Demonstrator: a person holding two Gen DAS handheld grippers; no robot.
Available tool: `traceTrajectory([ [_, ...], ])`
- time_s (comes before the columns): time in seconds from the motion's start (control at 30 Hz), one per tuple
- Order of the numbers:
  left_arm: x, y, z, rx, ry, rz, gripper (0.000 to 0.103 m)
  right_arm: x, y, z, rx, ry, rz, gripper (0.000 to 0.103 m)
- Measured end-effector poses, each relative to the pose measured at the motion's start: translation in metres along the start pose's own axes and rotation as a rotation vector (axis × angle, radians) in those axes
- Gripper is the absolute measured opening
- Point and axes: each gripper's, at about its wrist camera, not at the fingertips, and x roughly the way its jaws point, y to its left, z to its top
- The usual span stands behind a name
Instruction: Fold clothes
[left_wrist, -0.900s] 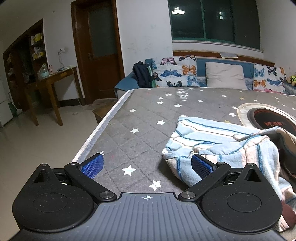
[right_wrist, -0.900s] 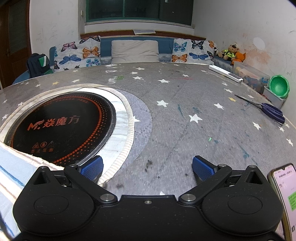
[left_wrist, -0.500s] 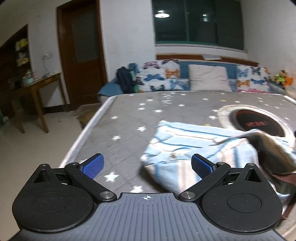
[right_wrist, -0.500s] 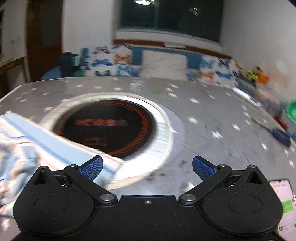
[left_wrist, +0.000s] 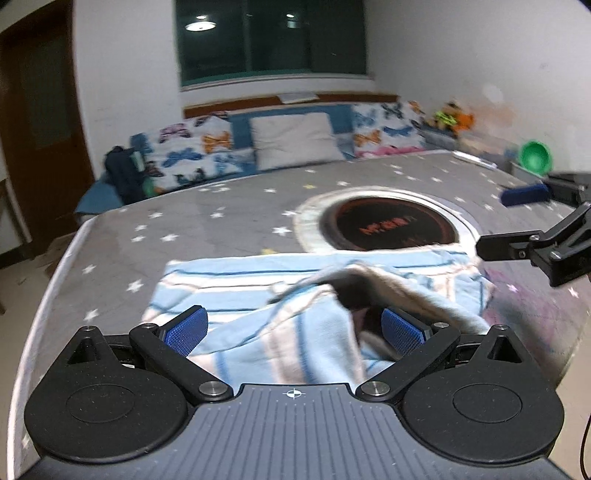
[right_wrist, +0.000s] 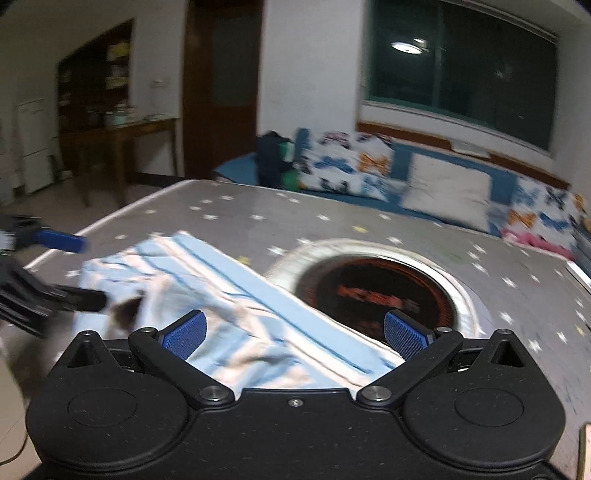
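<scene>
Both your grippers spread wide, empty: left gripper (left_wrist: 293, 328), right gripper (right_wrist: 295, 330). Striped garment (left_wrist: 258, 295) bunched just ahead, under both, edge overlapping induction plate (right_wrist: 373, 291). Risk: pinching several bunched layers, dragging heap instead of folding.

- Your striped garment (left_wrist: 295, 295), pale blue with white and darker blue bands, lies crumpled on the star-print table (left_wrist: 184, 229).
- Its far edge overlaps the round inset burner (left_wrist: 388, 225).

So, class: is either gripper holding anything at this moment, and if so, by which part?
Nothing is held. The left gripper and right gripper both have their jaws spread wide over the striped garment, gripping no part of it.
</scene>
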Motion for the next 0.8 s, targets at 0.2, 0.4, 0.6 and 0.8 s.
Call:
traceTrajectory([
  [0.2, 0.024, 0.004, 0.003, -0.013, 0.058, -0.031, 0.063, -0.006, 0.016, 0.007, -0.038, -0.004, 0.050, 0.101],
  [0.4, 0.021, 0.023, -0.010, -0.057, 0.071, -0.040, 0.013, -0.007, 0.025, 0.010, -0.059, 0.000, 0.075, 0.099],
  [0.6, -0.003, 0.039, -0.022, -0.118, 0.040, -0.006, 0.008, 0.002, 0.042, 0.014, -0.094, 0.029, 0.114, 0.089],
  [0.8, -0.019, 0.046, -0.028, -0.129, 0.026, -0.007, 0.008, 0.016, 0.067, 0.021, -0.140, 0.067, 0.154, 0.080],
])
